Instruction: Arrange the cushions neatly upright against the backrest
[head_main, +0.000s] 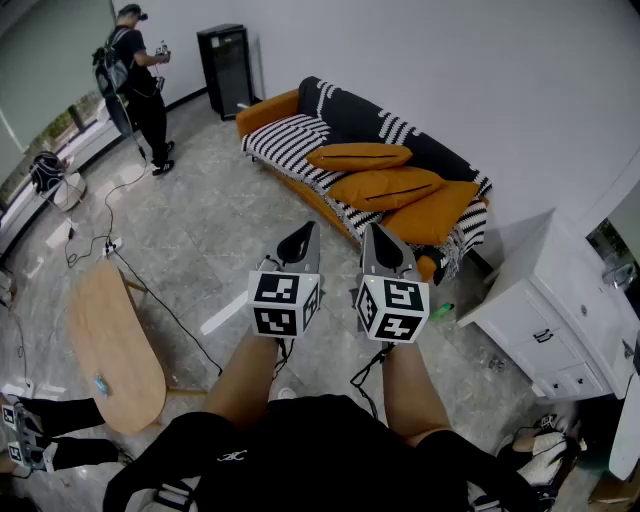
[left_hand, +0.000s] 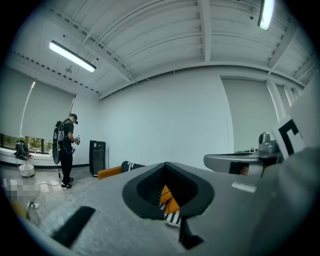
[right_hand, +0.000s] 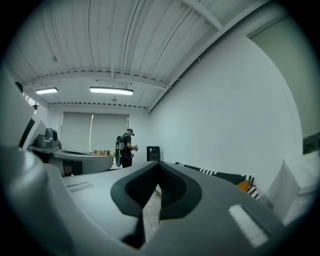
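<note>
An orange sofa (head_main: 268, 111) draped with a black and white striped throw (head_main: 288, 140) stands against the white wall. Three orange cushions lie flat on its seat: one at the back (head_main: 358, 155), one in the middle (head_main: 385, 187), one nearest (head_main: 435, 211). My left gripper (head_main: 299, 242) and right gripper (head_main: 386, 247) hover side by side above the floor in front of the sofa, both shut and empty. Through the left gripper's jaws a bit of orange cushion (left_hand: 170, 200) and striped throw shows. In the right gripper view the sofa's end (right_hand: 245, 184) appears at the right.
A person (head_main: 140, 80) stands at the far left near a black speaker (head_main: 227, 68). An oval wooden table (head_main: 115, 345) is at my left, with cables on the floor. A white cabinet (head_main: 555, 310) stands right of the sofa. Open grey floor lies between me and the sofa.
</note>
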